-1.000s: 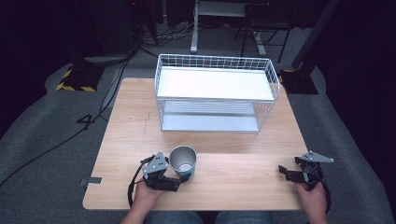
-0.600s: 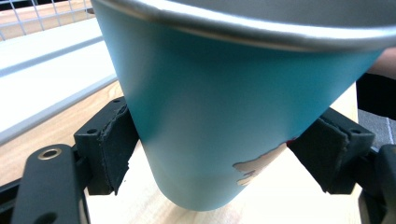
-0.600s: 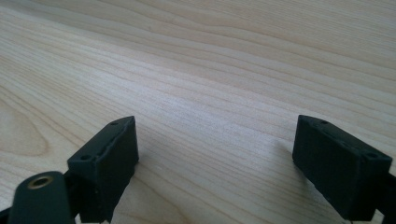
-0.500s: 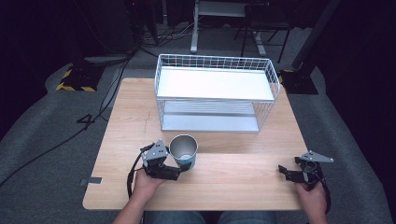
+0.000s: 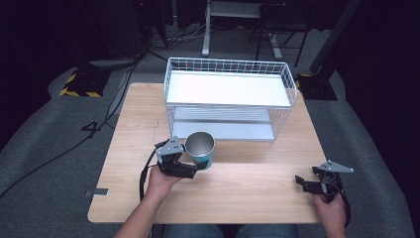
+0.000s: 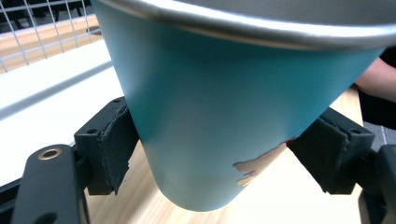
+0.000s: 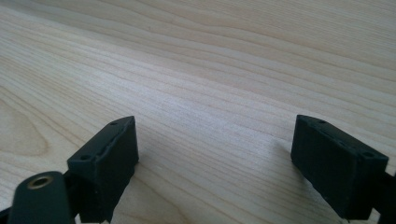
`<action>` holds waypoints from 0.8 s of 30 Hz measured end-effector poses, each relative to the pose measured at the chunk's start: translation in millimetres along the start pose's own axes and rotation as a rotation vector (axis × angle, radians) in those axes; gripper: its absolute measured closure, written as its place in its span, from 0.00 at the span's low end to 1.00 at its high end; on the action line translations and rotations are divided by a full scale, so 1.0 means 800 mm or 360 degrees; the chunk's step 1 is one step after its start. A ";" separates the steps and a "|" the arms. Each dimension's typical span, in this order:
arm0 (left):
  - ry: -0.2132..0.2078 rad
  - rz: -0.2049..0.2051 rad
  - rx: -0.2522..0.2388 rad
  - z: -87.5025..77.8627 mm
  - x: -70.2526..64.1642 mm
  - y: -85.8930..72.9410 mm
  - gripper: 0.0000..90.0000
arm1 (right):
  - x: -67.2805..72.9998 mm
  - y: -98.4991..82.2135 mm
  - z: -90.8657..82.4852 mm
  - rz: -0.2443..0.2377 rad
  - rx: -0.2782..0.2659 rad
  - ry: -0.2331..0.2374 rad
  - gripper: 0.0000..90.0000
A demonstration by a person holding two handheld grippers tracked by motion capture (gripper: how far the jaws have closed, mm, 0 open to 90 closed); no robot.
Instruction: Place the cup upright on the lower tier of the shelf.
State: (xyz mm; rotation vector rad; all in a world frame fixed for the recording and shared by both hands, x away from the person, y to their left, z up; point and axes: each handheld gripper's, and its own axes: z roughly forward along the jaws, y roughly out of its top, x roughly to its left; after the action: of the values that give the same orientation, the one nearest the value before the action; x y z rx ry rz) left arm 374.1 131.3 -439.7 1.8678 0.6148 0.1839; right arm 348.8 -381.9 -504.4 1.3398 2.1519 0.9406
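A teal metal cup with a steel rim is held upright above the table, just in front of the white wire rack. My left gripper is shut on the cup's lower body; in the left gripper view both black pads press the teal cup from either side. Far off at the table's front right, my right gripper rests low over the wood, open, with bare wooden tabletop between its jaws.
The two-tier wire rack with white shelves takes up the back half of the wooden table. Dark floor, cables and a yellow-black striped block lie beyond the table's edges.
My left gripper has carried the cup forward and slightly right, toward the rack's front. The right gripper has stayed where it was.
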 end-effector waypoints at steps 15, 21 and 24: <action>-0.0005 0.0005 -0.0021 0.040 0.019 0.021 0.22 | 0.000 0.000 0.000 0.0001 0.0000 0.0000 0.17; 0.0004 0.0055 -0.0039 0.064 0.027 0.026 0.22 | 0.000 0.000 0.000 0.0001 0.0000 0.0000 0.17; 0.0009 0.0038 -0.0049 0.075 0.033 0.030 0.22 | 0.000 0.000 0.000 0.0001 0.0000 0.0000 0.17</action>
State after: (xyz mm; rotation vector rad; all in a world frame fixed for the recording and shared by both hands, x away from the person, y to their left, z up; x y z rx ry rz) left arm 429.2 88.2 -445.0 1.8460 0.5909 0.2135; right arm 348.8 -381.9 -504.4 1.3405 2.1520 0.9409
